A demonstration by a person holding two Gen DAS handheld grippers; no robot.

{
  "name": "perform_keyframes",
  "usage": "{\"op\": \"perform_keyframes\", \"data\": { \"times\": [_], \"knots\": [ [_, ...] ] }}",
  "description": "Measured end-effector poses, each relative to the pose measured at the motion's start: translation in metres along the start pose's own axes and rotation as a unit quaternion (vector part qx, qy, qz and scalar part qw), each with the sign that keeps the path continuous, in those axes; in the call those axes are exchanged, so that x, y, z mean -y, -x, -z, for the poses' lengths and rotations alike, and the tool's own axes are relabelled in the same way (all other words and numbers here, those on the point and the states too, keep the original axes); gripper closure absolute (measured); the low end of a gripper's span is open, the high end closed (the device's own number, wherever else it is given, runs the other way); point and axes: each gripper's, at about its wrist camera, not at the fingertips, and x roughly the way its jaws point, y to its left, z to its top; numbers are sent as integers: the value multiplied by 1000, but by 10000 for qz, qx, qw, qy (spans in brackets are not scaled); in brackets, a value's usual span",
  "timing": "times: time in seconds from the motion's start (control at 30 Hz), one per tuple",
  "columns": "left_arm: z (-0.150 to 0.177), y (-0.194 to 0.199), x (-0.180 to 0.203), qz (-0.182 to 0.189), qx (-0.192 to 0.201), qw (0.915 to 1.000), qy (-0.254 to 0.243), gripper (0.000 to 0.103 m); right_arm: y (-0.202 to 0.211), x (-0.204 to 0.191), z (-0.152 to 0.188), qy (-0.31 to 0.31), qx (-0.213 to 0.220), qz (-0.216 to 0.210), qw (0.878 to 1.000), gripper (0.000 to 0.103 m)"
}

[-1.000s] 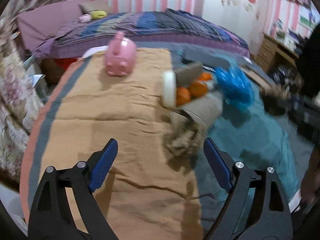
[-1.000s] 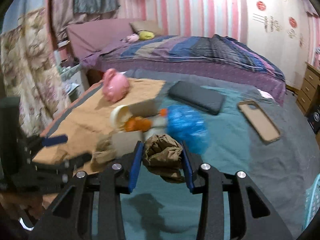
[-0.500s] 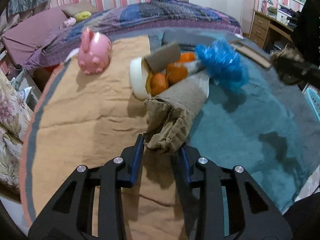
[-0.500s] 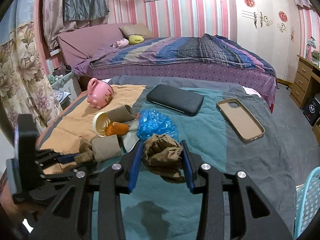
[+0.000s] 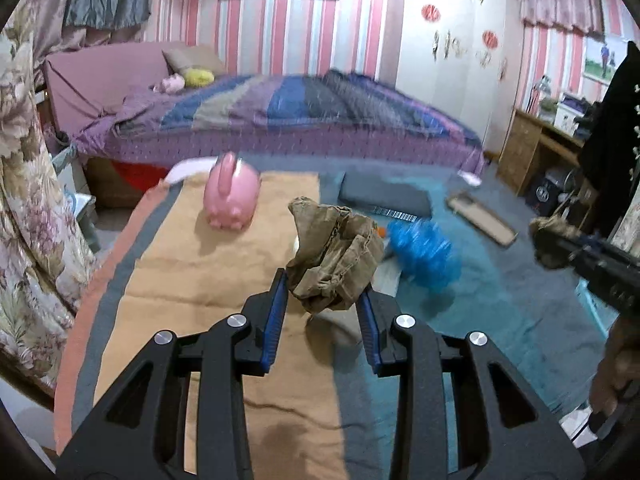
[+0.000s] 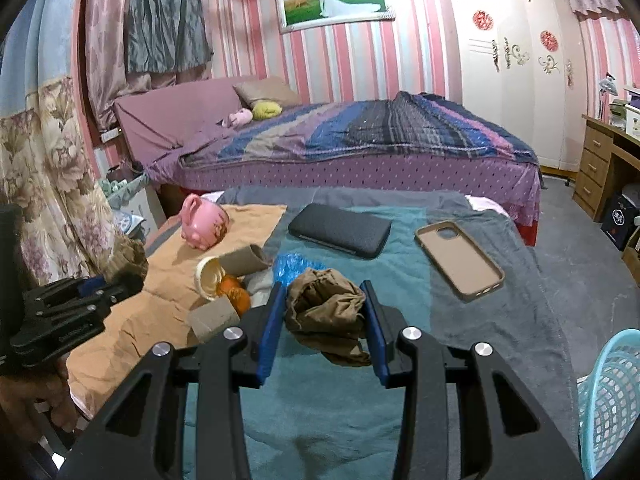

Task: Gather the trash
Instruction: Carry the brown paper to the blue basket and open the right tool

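Observation:
My left gripper (image 5: 322, 284) is shut on a crumpled brown paper wad (image 5: 334, 256) and holds it above the orange cloth (image 5: 200, 272). My right gripper (image 6: 325, 304) is shut on another crumpled brown paper wad (image 6: 326, 302), above the teal blanket (image 6: 340, 400). On the table lie a blue plastic bag (image 5: 422, 254), two cardboard tubes (image 6: 244, 260) (image 6: 212, 318), a cream lid (image 6: 208, 278) and orange peel (image 6: 236, 294). The left gripper also shows in the right wrist view (image 6: 108, 284).
A pink piggy bank (image 5: 232, 196) stands on the orange cloth. A dark case (image 6: 340, 230) and a tan phone case (image 6: 458, 260) lie on the blanket. A light blue basket (image 6: 612, 396) is at the lower right. A bed (image 6: 360, 140) lies behind.
My left gripper closed on the brown paper wad and lifted it off the table. My right gripper kept its wad and drew back slightly.

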Motion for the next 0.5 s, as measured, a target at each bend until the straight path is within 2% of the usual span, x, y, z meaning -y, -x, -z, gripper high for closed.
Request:
{"op": "perform_keyframes", "data": {
  "times": [0.2,0.5],
  "knots": [
    [-8,-2,19,188,111,9998,24,71,13,10,-3,-92,160,148,9997,65],
    [-10,-6,44,275,215,9993,-135,71,41,42,-12,-390,435,313,9978,65]
  ]
}}
